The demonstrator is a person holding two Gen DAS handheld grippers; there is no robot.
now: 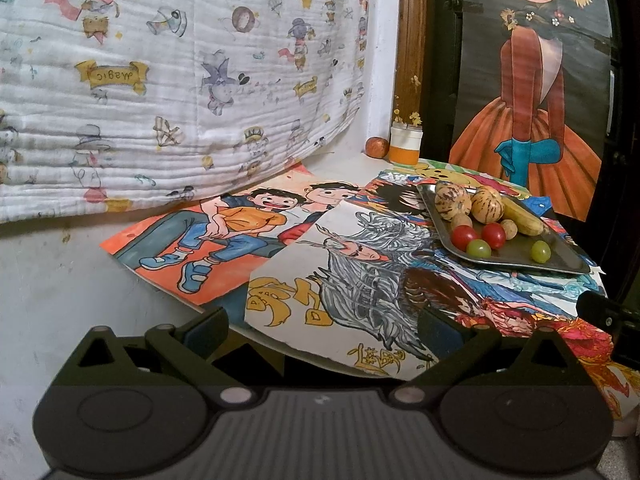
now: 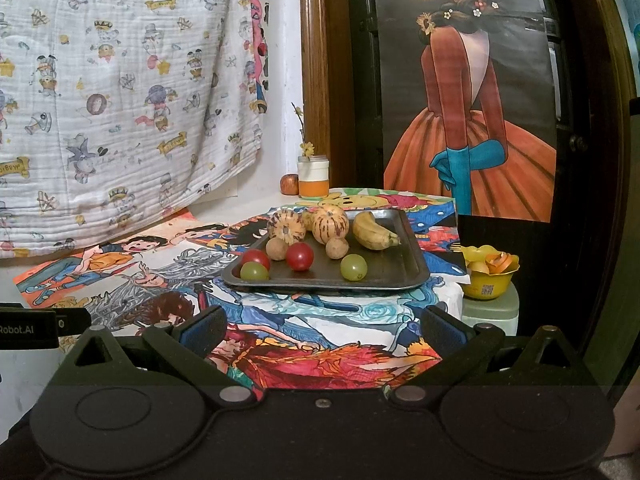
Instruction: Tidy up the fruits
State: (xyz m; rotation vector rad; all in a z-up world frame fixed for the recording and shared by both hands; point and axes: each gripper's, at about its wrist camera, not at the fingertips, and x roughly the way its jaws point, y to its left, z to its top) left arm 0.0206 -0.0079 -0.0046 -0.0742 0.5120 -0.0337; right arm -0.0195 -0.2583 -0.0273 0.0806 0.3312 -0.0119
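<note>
Ahead of the right gripper (image 2: 320,330), past its spread jaws, sits a dark metal tray (image 2: 404,264) on a table covered with coloured drawings (image 2: 120,276). Jaws wide apart, nothing between them.

Tray contents, seen over the right jaws:
- two striped melon-like fruits (image 2: 286,227), far side, touching or nearly so
- one banana (image 2: 374,230), far right of the jaw line
- two small brown round fruits (image 2: 277,249), mid-tray
- two red tomatoes (image 2: 299,256), near-left part
- two green grapes (image 2: 353,267), closest to the jaws, one at the near-left corner, one nearer centre

Left gripper (image 1: 324,326): jaws likewise wide, empty. The tray lies well ahead and off to the right of its jaws.

Off the tray: a reddish round fruit (image 2: 289,184) stands far beyond the jaws beside a white and orange jar (image 2: 313,179) at the wall. A yellow bowl (image 2: 490,276) with some fruit and peel sits right of the table; contents unclear.

Progress, as judged: like fruits lie loosely paired on the tray, yet not in clean groups. This fits either fruit already gathered onto the tray, with only the strays left, or a mixed tray waiting to be sorted elsewhere. The pictures do not settle which. Neither gripper touches any fruit.
</note>
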